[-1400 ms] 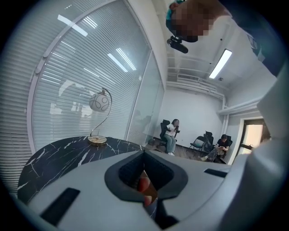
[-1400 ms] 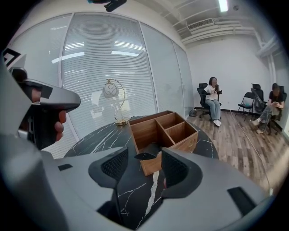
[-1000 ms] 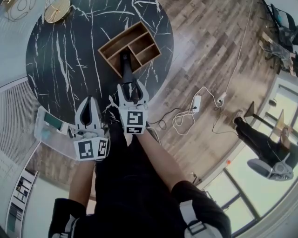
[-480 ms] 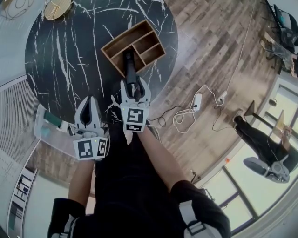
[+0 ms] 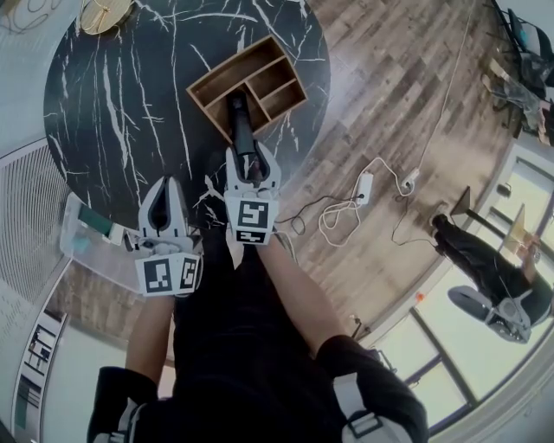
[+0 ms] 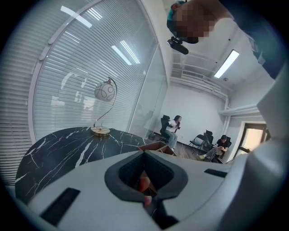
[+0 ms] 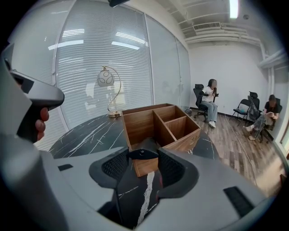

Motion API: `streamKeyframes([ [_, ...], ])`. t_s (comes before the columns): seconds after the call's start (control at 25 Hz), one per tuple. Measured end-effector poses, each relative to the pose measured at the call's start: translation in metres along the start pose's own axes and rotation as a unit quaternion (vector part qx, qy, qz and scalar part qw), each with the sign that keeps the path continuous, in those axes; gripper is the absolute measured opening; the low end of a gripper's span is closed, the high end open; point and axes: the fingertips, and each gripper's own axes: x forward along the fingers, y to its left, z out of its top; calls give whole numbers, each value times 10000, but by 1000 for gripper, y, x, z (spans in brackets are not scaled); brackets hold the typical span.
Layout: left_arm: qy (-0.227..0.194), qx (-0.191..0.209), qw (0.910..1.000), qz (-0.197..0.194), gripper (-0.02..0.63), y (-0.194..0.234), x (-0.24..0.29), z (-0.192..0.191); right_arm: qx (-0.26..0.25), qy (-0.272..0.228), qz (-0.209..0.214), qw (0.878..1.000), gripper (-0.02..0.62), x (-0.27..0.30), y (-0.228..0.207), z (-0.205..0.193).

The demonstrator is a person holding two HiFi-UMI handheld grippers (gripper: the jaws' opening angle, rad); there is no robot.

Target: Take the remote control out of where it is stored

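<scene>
A black remote control (image 5: 240, 130) lies slanted in a wooden divided tray (image 5: 214, 85) on the round black marble table (image 5: 112, 104). Its near end pokes out over the tray's front wall. My right gripper (image 5: 252, 160) has that end between its jaws, which are closing; the pads (image 7: 115, 166) sit right beside the remote control (image 7: 142, 154), and I see no firm press. The tray (image 7: 135, 122) stands just beyond. My left gripper (image 5: 164, 186) hovers at the table's near edge, shut and empty (image 6: 144, 155).
A gold lamp base (image 5: 104, 13) stands at the table's far left, its lamp (image 7: 106, 79) arching above. A clear box (image 5: 91, 229) sits beside the table at left. On the wood floor are a power strip with cables (image 5: 363, 186) and seated people (image 7: 210, 97).
My right gripper has slid forward along the remote toward the tray, and its jaws have narrowed slightly. The left gripper has stayed put.
</scene>
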Motion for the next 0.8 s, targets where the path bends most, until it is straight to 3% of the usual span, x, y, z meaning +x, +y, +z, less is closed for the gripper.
streamKeyframes([
  [0.8, -220, -60, 9997, 72, 8, -4, -5, 17, -221, -132, 102, 9996, 201, -21, -5, 25],
])
